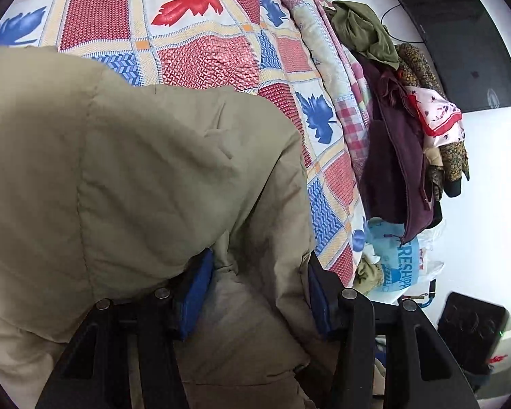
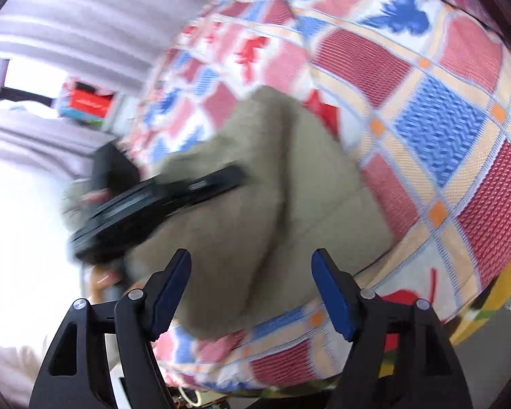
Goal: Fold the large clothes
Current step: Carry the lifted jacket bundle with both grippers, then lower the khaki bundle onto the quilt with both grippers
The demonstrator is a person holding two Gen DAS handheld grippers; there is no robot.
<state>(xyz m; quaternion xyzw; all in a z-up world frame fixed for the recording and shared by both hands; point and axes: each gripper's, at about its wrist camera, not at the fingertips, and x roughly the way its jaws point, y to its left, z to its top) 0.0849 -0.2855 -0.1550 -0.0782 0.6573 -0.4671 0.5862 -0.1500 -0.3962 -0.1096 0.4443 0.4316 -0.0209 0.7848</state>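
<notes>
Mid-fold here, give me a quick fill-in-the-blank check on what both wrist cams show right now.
1. The garment being folded is ____ in colour.
2. It lies on a patchwork quilt printed with red and blue ____.
3. The right claw has its jaws ____, with nothing between them.
4. Beside the bed, the purple fleece lies in a ____ of clothes.

Missing words: khaki; leaves; open; pile

both tongs [image 1: 260, 283] [image 2: 252, 279] agape, tilted downward
</notes>
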